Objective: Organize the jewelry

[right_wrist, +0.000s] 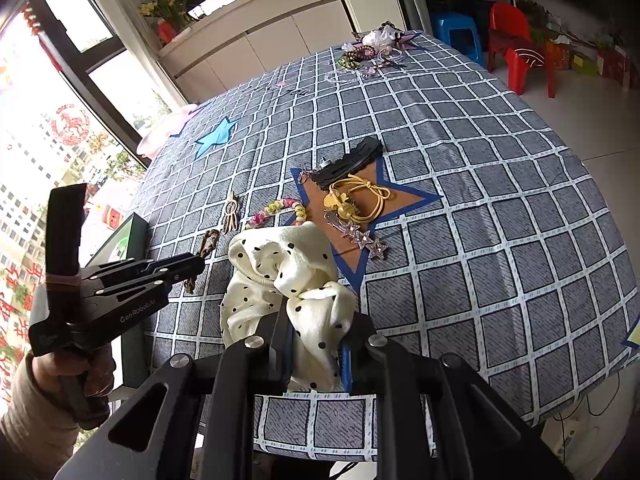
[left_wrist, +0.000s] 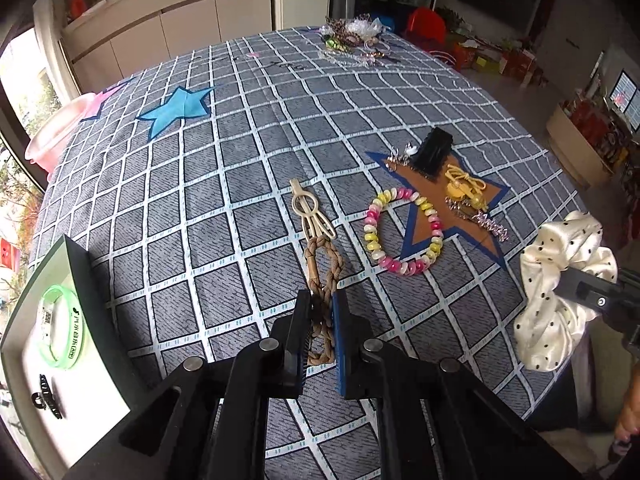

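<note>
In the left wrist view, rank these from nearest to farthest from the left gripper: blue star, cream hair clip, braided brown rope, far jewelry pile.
1. Braided brown rope, between the left gripper's fingers.
2. Cream hair clip, just beyond the rope.
3. Blue star, farther back, to the left.
4. Far jewelry pile, at the table's far edge.

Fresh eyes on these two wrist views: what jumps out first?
Probably the cream polka-dot scrunchie, bunched in the right claw near the table's front edge. Next, the left claw shut on a brown braided band lying on the grey checked tablecloth. Behind them, a pink-and-yellow coil bracelet overlaps a brown star cluttered with hair accessories.
</note>
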Demonstrator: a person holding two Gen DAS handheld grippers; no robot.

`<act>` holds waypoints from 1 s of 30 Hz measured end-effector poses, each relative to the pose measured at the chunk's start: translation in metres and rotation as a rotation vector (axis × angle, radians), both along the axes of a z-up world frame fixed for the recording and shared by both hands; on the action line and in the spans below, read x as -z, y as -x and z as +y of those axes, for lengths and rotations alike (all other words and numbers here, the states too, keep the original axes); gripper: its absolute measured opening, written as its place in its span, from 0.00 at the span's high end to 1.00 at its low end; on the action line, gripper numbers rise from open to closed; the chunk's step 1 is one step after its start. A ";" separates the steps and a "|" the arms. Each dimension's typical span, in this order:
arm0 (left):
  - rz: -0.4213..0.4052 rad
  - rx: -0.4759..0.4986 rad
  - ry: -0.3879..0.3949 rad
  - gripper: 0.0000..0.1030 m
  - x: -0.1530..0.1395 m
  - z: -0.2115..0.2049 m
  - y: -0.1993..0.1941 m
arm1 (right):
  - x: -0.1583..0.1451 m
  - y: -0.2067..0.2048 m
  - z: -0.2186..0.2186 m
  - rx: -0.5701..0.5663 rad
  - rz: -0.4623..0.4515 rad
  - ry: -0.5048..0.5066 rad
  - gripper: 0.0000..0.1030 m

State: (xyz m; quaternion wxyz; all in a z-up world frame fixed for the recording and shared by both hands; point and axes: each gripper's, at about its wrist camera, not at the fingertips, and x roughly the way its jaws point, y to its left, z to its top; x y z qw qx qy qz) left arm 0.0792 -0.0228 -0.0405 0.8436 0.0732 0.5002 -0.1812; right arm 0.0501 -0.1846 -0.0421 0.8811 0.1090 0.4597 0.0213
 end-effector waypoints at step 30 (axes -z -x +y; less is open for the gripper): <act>-0.020 -0.489 0.074 0.83 0.004 0.225 0.068 | 0.015 -0.078 0.284 -0.626 0.087 0.141 0.81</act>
